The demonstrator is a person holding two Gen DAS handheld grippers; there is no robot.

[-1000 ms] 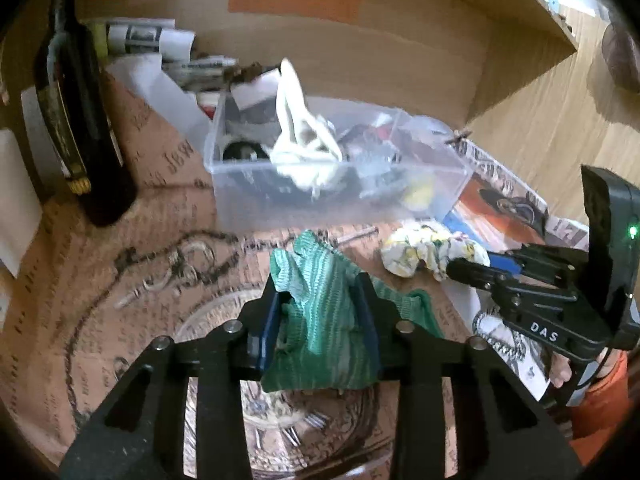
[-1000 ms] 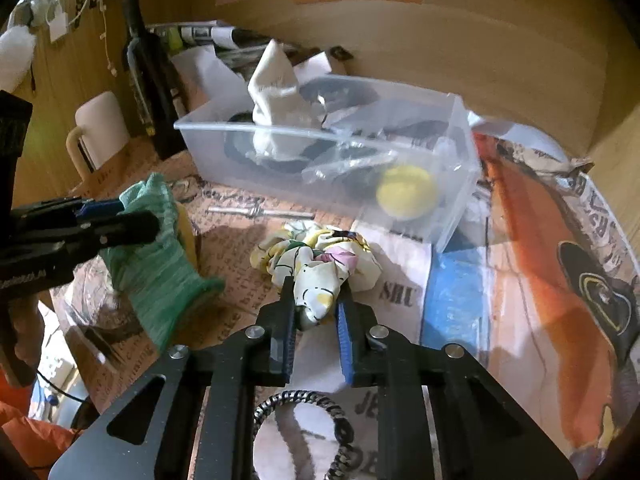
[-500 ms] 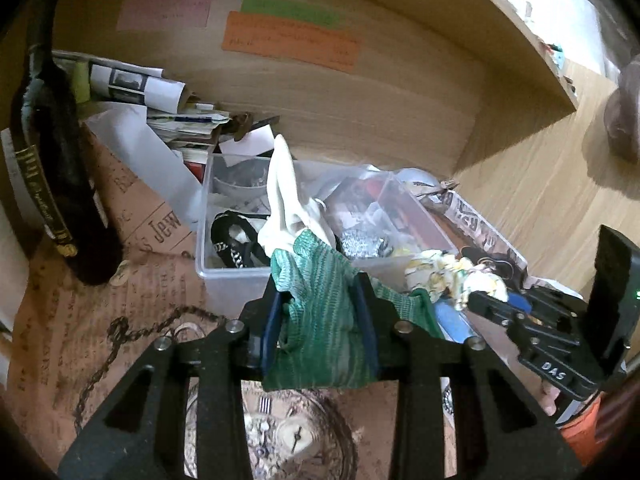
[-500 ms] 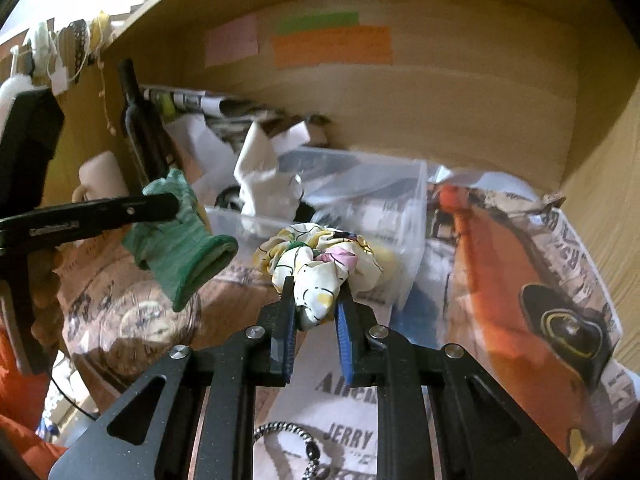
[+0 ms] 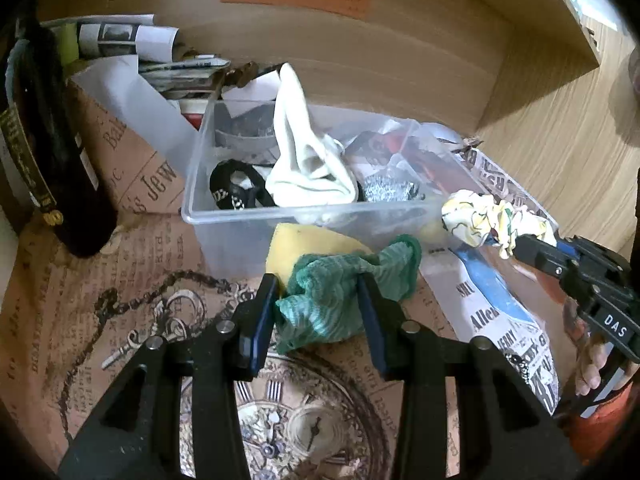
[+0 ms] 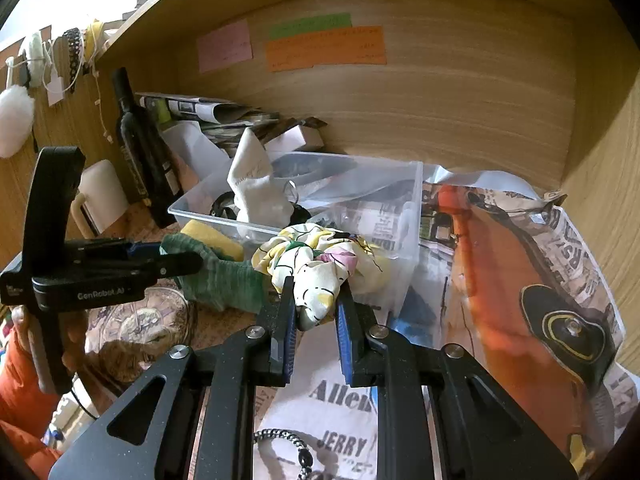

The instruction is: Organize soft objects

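My left gripper (image 5: 318, 294) is shut on a green knitted cloth (image 5: 340, 300) wrapped on a yellow sponge (image 5: 308, 246), held just before the clear plastic bin (image 5: 224, 216). My right gripper (image 6: 316, 300) is shut on a floral scrunchie (image 6: 320, 260), lifted beside the bin's (image 6: 416, 208) front right corner. The scrunchie also shows in the left wrist view (image 5: 492, 220), the green cloth in the right wrist view (image 6: 228, 280). A white sock (image 5: 308, 160) stands up inside the bin with other items.
A dark bottle (image 5: 48, 152) stands left of the bin. Rolled papers (image 5: 124, 40) lie at the back wall. Printed paper sheets (image 6: 520, 280) cover the shelf floor. A beaded chain (image 6: 288, 444) lies under my right gripper.
Both grippers have risen and moved forward to the bin with their loads. The green cloth has shifted in my left gripper, showing the yellow sponge.
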